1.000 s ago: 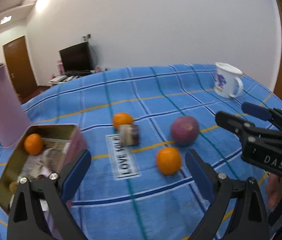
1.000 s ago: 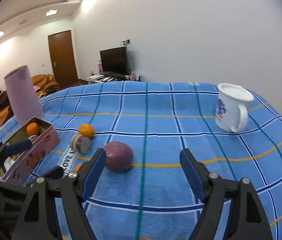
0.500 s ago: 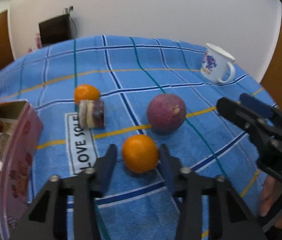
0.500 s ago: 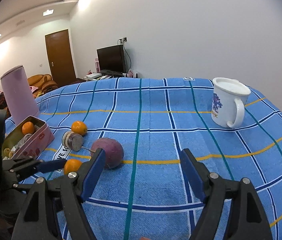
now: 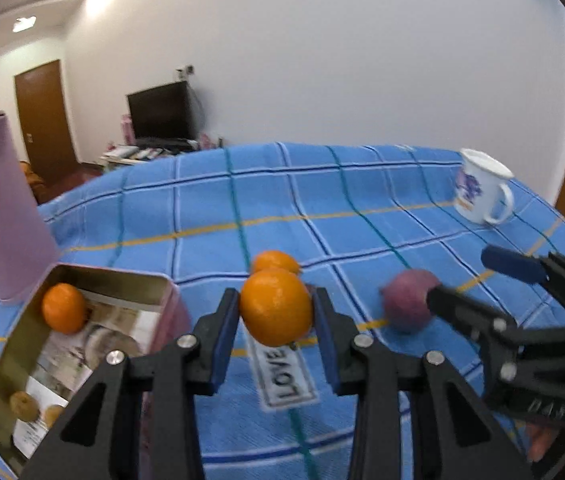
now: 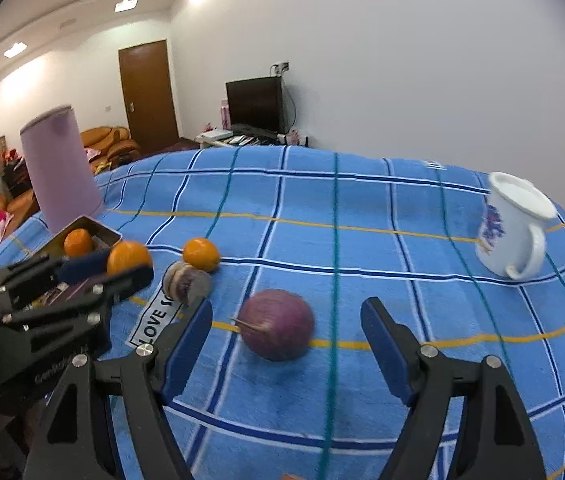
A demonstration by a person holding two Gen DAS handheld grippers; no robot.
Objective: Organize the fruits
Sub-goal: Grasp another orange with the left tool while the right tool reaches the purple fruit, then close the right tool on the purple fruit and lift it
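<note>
My left gripper (image 5: 275,314) is shut on an orange (image 5: 275,306) and holds it above the blue checked cloth, right of the open tin (image 5: 14,360). The tin holds another orange (image 5: 63,308) and small items. A third orange (image 5: 275,261) lies on the cloth behind the held one. A purple round fruit (image 6: 276,330) lies on the cloth. My right gripper (image 6: 286,336) is open, its fingers on either side of and just short of the purple fruit. In the right wrist view the left gripper (image 6: 122,266) holds its orange (image 6: 128,256) near the tin (image 6: 100,234).
A layered round snack (image 6: 186,282) lies by a "LOVE" label (image 6: 154,318) on the cloth. A white mug (image 6: 512,226) stands at the far right. A tall pink cylinder (image 6: 60,168) stands behind the tin. The table edge curves behind.
My left gripper closed on the near orange and lifted it up toward the tin. My right gripper moved closer to the purple fruit and stayed open.
</note>
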